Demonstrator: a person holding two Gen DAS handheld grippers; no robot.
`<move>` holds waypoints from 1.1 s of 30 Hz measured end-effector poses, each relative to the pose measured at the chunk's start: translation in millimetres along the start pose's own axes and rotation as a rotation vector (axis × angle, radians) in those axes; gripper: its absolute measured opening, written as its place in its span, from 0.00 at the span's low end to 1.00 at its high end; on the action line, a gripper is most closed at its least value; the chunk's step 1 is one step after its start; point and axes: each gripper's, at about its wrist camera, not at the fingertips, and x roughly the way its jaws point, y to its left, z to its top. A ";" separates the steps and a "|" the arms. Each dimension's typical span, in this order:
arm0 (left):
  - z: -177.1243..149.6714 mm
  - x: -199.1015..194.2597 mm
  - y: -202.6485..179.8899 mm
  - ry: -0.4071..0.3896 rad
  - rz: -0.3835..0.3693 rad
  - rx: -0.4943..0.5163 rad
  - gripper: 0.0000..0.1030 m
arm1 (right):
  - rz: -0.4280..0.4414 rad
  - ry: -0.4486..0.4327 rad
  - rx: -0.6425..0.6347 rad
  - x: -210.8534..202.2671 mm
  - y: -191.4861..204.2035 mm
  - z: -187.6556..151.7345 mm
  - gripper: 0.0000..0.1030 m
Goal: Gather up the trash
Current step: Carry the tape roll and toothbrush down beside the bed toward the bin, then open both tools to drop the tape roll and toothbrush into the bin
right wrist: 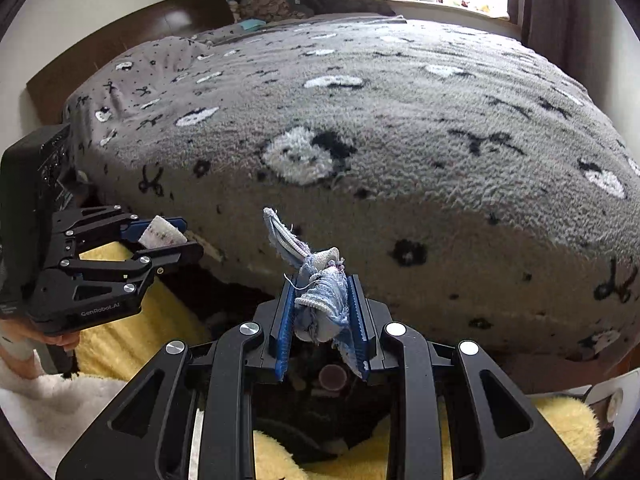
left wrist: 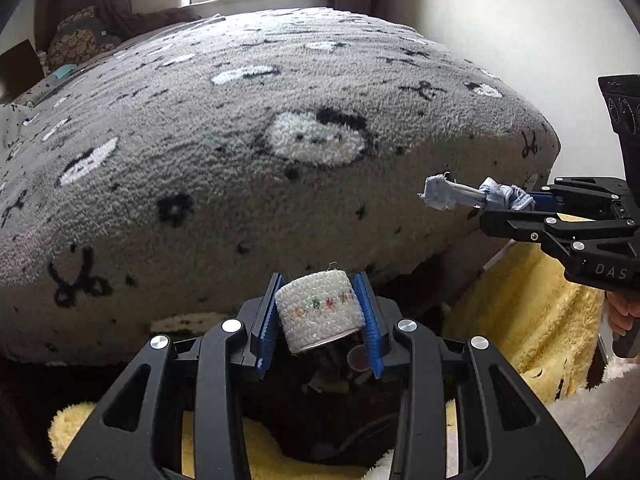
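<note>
Both loads carried toward the dark bin below the bed's near edge, so the step in hand reads as the drop. Best done by bringing each load squarely over the bin's dark mouth before letting go, since yellow fleece crowds it on both sides and a light scrap would hang on the pile. Worth dropping one load at a time, roll first, being the heavier and surer to fall straight. Frayed threads may cling to the ribbed pads, so a wide release and a slight shake likely needed for the rag.

Nearest, left gripper: fingers clamped on the sides of a white roll, tilted, with a coloured dotted band round it, held above the bin just off the bed's near edge. Pointing steeply downward, wrist level, pads upright either side of the roll.

Right gripper, just beside the left one and at about the same height: fingers clamped on a frayed blue rag, a loose tail sticking up and forward past the tips. Same steep downward pitch, angled inward toward the left. A hand wraps its handle.

Farther off, the bed under a grey patterned blanket, no trash visible on it.
</note>
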 end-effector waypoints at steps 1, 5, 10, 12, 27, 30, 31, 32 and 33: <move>-5.7 6.3 0.7 0.018 -0.004 -0.005 0.33 | 0.005 0.021 0.005 6.4 0.1 -5.9 0.26; -26.8 33.4 4.0 0.093 -0.010 -0.026 0.33 | 0.010 0.089 0.028 30.9 -2.1 -23.4 0.26; -48.3 70.8 9.7 0.185 -0.027 -0.057 0.33 | 0.001 0.179 0.061 65.0 -7.7 -41.2 0.26; -55.9 86.7 11.9 0.228 -0.040 -0.070 0.33 | -0.003 0.218 0.074 79.0 -9.8 -47.8 0.26; -80.5 146.5 13.9 0.426 -0.141 -0.095 0.34 | 0.043 0.399 0.192 140.4 -23.8 -70.2 0.27; -81.6 151.0 11.2 0.429 -0.149 -0.088 0.35 | 0.043 0.399 0.192 147.5 -22.3 -67.3 0.28; -82.0 151.6 10.3 0.430 -0.146 -0.087 0.38 | 0.043 0.400 0.196 148.4 -22.3 -66.7 0.28; -81.8 151.9 10.9 0.429 -0.145 -0.087 0.39 | 0.044 0.400 0.199 149.0 -23.2 -66.0 0.28; -81.3 152.7 10.8 0.430 -0.144 -0.089 0.41 | 0.045 0.400 0.205 150.4 -23.5 -65.4 0.30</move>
